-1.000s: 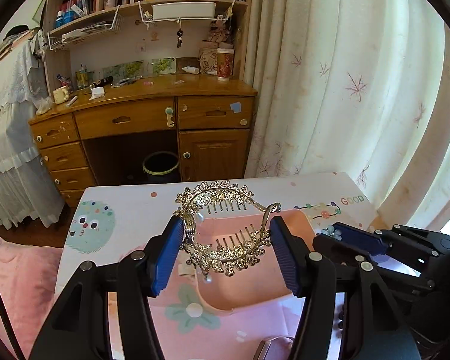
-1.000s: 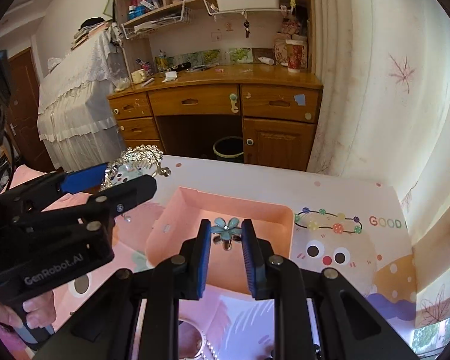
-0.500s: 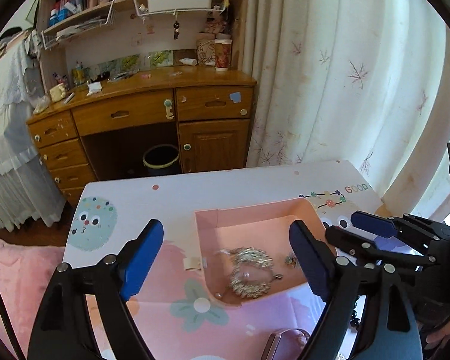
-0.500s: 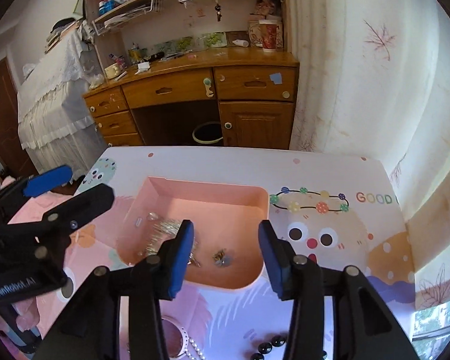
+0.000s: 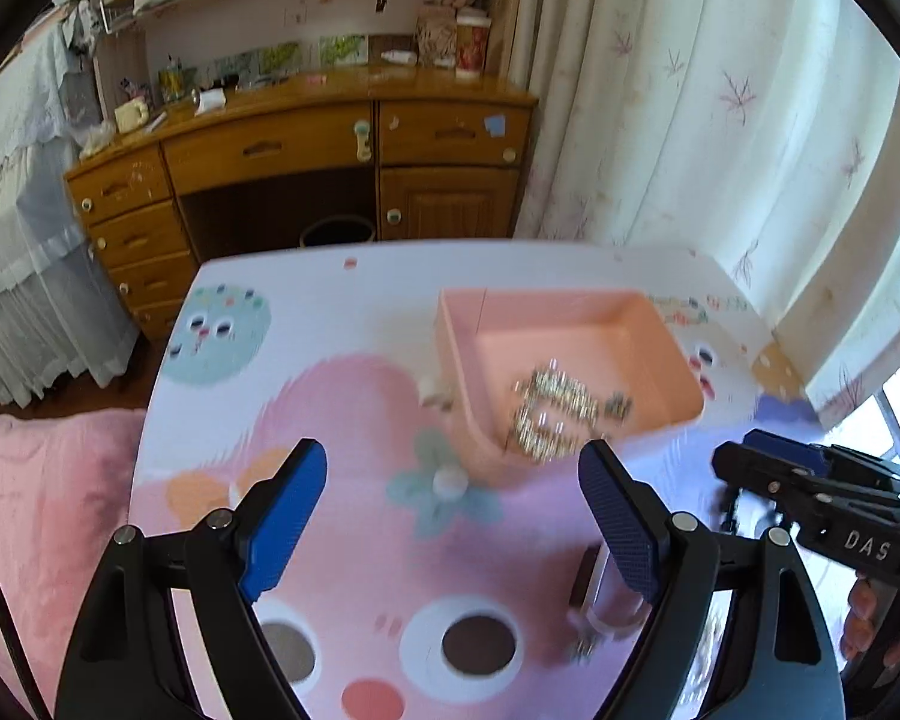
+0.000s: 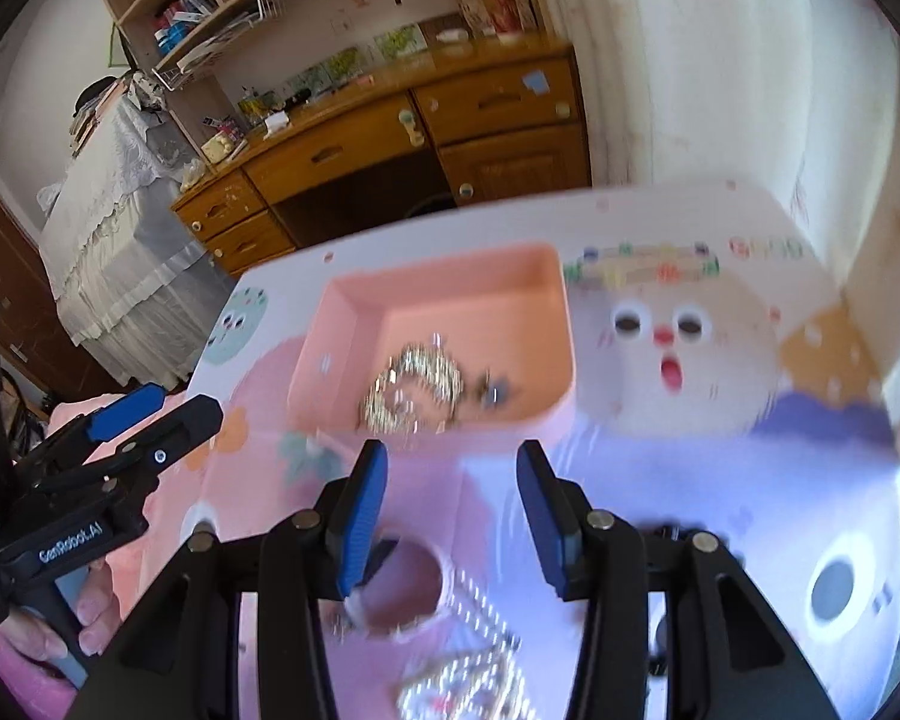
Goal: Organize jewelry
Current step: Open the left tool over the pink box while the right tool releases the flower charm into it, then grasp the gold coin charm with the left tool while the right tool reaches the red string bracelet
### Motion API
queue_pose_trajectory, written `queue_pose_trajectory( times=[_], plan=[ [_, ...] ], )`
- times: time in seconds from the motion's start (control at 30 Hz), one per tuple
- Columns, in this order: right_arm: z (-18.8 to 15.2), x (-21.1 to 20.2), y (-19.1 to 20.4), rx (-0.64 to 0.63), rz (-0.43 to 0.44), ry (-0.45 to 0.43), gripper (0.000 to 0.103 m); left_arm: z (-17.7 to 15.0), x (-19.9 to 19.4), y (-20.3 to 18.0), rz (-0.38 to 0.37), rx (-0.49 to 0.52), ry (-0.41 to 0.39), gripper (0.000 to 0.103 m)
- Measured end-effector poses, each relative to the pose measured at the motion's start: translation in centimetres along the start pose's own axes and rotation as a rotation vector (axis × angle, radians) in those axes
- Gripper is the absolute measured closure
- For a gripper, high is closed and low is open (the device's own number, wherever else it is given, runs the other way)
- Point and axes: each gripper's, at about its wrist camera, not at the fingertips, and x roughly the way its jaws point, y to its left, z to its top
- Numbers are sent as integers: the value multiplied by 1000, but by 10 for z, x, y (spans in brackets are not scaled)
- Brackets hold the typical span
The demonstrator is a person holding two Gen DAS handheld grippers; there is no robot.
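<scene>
A pink tray (image 5: 684, 354) (image 6: 354, 324) sits on the cartoon-print table. In it lie a gold tiara comb (image 5: 549, 414) (image 6: 417, 381) and a small blue flower clip (image 6: 497, 390). My left gripper (image 5: 453, 516) is open and empty, held above the table in front of the tray. My right gripper (image 6: 453, 510) is open and empty, just above a pink bangle (image 6: 405, 591) (image 5: 606, 594) and a pearl-like chain (image 6: 480, 648) near the table's front edge. The right gripper also shows in the left wrist view (image 5: 780, 474), and the left gripper shows in the right wrist view (image 6: 144, 414).
A wooden desk (image 5: 330, 138) with drawers and shelves stands behind the table. A curtain (image 5: 720, 120) hangs at the right. A lace-covered bed (image 6: 108, 228) is at the left. Dark beads (image 5: 732, 510) lie beside the right gripper. Pink fabric (image 5: 36, 516) lies left of the table.
Both grippers opened and dropped the tiara and the flower clip into the tray, then drew back toward the table's front. The views are now blurred by motion.
</scene>
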Motion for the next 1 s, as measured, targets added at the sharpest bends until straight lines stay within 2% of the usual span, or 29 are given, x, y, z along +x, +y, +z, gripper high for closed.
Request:
queue_pose_trajectory(
  times=[0.1,0.2,0.43,0.57,0.73,1.0],
  plan=[
    [-12,-3,-3,23,-29,29,58,-15,1,4,-18,-8,54,18],
    [-22,-8,-9,65,-30,46,58,-29,2,7,-68,-21,116,18],
    [-54,-30,-28,247,-22,99,58,-53,-4,11,-131,-44,190,18],
    [-75,-43,-37,334,-51,150,58,-66,-6,13,-155,-54,250,18],
    [-99,-55,-43,390,-101,193,58,-84,-9,11,-169,-55,329,18],
    [-128,-61,-50,482,-126,242,58,-115,-12,-7,-231,-40,453,18]
  ],
)
